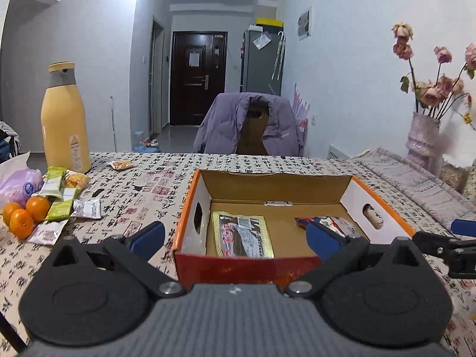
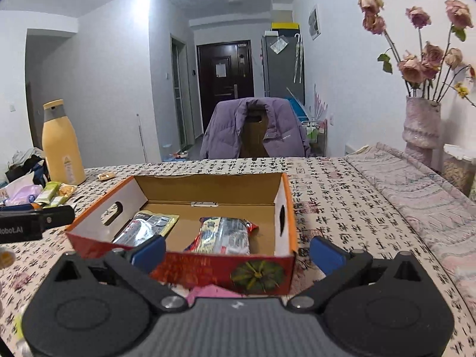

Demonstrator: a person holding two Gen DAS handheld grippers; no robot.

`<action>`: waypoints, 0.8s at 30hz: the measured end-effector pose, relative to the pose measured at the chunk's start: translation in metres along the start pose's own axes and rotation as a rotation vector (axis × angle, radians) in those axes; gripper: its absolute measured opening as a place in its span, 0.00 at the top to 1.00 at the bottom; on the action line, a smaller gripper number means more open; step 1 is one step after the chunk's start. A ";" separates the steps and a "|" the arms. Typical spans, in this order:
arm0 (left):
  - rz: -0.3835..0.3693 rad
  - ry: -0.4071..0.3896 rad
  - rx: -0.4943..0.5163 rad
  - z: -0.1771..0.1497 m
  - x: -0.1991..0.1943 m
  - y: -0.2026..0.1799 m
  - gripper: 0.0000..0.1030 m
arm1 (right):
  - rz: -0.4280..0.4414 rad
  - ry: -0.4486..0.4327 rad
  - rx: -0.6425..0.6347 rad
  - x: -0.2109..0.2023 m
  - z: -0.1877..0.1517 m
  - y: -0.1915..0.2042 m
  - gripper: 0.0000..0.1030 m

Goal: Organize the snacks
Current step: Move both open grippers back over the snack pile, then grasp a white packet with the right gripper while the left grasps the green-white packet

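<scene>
An open cardboard box (image 1: 238,269) with orange rim and red front stands in the middle of the table. Two snack packets lie inside: a gold and black one (image 1: 242,238) at the left and a red and silver one (image 1: 333,223) at the right. My left gripper (image 1: 236,239) is open and empty just short of the box's near wall. My right gripper (image 2: 238,253) is also open and empty in front of the box (image 2: 208,267). Its view shows the same gold packet (image 2: 145,226) and red packet (image 2: 223,235). Several loose snack packets (image 1: 65,202) lie at the table's left.
A tall yellow bottle (image 1: 65,119) stands at the back left, with oranges (image 1: 23,214) and a purple bag (image 1: 17,184) near the loose snacks. One small packet (image 1: 120,165) lies alone. A vase of dried roses (image 2: 421,125) stands at the right. A chair with a purple jacket (image 1: 250,125) faces the far edge.
</scene>
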State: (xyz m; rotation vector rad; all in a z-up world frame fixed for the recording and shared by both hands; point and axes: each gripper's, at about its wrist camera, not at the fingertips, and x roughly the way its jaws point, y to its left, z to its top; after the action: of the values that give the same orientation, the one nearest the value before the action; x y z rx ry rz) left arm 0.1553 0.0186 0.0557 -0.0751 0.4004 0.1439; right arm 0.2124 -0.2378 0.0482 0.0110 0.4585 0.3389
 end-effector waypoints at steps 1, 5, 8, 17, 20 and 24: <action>0.002 -0.007 0.000 -0.003 -0.006 0.002 0.00 | 0.000 -0.005 -0.002 -0.006 -0.003 -0.001 0.00; -0.006 -0.030 0.003 -0.017 -0.025 0.008 0.00 | -0.014 -0.014 -0.018 -0.028 -0.017 -0.003 0.00; -0.019 -0.042 0.005 -0.027 -0.037 0.012 0.00 | -0.019 -0.019 -0.020 -0.044 -0.027 -0.005 0.00; -0.013 -0.068 0.030 -0.061 -0.061 0.022 0.00 | -0.079 -0.015 -0.040 -0.067 -0.063 -0.012 0.00; -0.020 -0.052 0.010 -0.072 -0.065 0.030 0.00 | -0.096 0.003 -0.020 -0.067 -0.075 -0.019 0.00; -0.029 -0.026 -0.006 -0.083 -0.068 0.036 0.00 | -0.110 0.039 0.015 -0.062 -0.084 -0.028 0.00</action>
State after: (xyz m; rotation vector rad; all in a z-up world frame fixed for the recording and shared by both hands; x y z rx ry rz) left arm 0.0563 0.0372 0.0045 -0.0845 0.3727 0.1174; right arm 0.1326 -0.2898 -0.0025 -0.0064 0.4985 0.2281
